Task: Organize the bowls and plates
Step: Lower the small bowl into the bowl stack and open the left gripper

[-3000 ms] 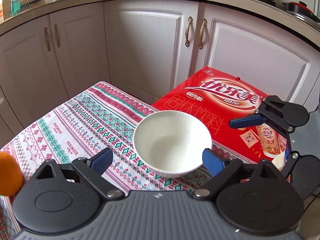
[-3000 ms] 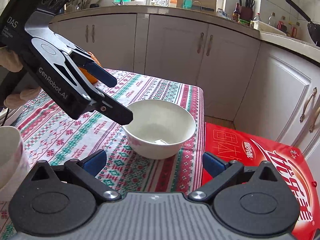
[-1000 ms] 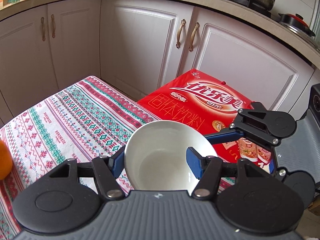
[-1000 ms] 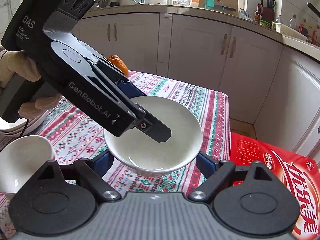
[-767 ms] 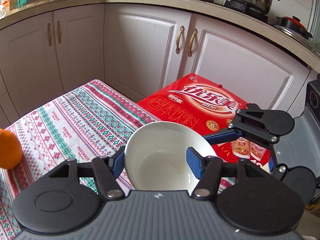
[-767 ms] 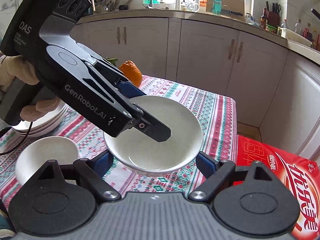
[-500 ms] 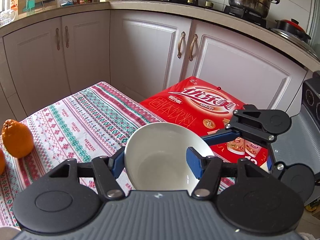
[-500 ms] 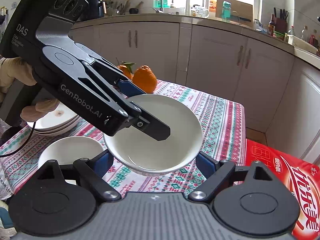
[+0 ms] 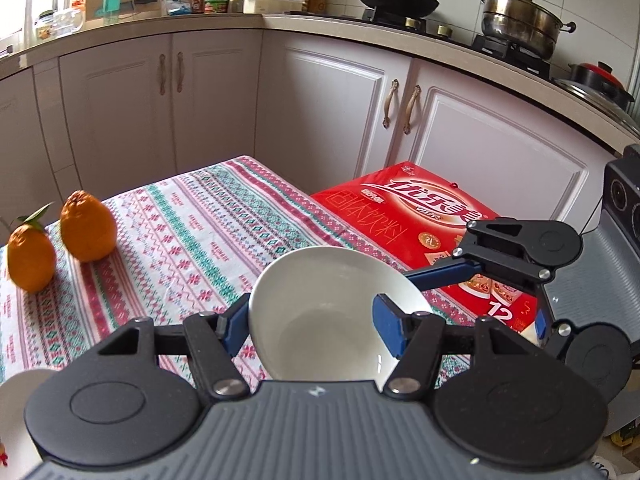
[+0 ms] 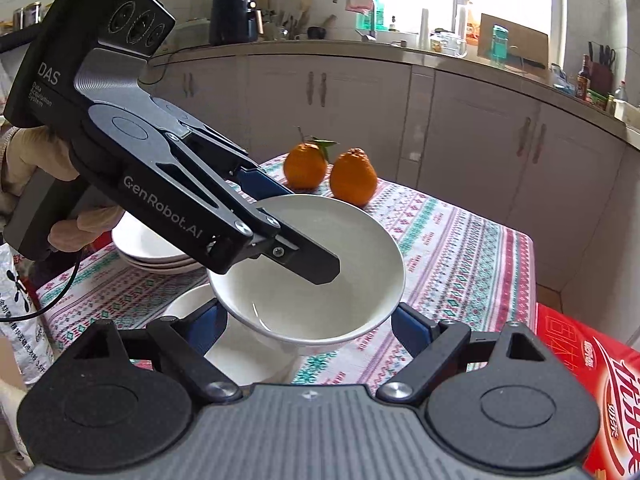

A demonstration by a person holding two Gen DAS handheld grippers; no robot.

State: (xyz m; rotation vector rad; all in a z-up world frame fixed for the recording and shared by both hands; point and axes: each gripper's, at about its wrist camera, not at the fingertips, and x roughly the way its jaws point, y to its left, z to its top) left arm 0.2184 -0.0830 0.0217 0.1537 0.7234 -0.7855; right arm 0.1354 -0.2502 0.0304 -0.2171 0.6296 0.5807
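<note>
A white bowl [image 9: 320, 312] hangs above the patterned tablecloth [image 9: 180, 240]. My left gripper [image 9: 312, 324] is shut on its rim, one blue pad inside and one outside. In the right wrist view the same bowl [image 10: 352, 280] sits between my right gripper's [image 10: 308, 320] pads, which press on its two sides just under the rim. The left gripper [image 10: 292, 228], held by a gloved hand, reaches in from the upper left. A second white bowl [image 10: 188, 304] stands on the table directly below the held one. A stack of white plates [image 10: 148, 248] lies behind it.
Two oranges [image 10: 308, 166] [image 10: 354, 178] stand at the far side of the table. A red carton [image 9: 400, 216] lies beyond the table's right edge. White kitchen cabinets [image 9: 332, 112] run close behind, with pots and bottles on the counter.
Both grippers have carried the bowl up and across the table, away from the red carton. The oranges, the plates and the second bowl have come into view, that bowl now under the held one.
</note>
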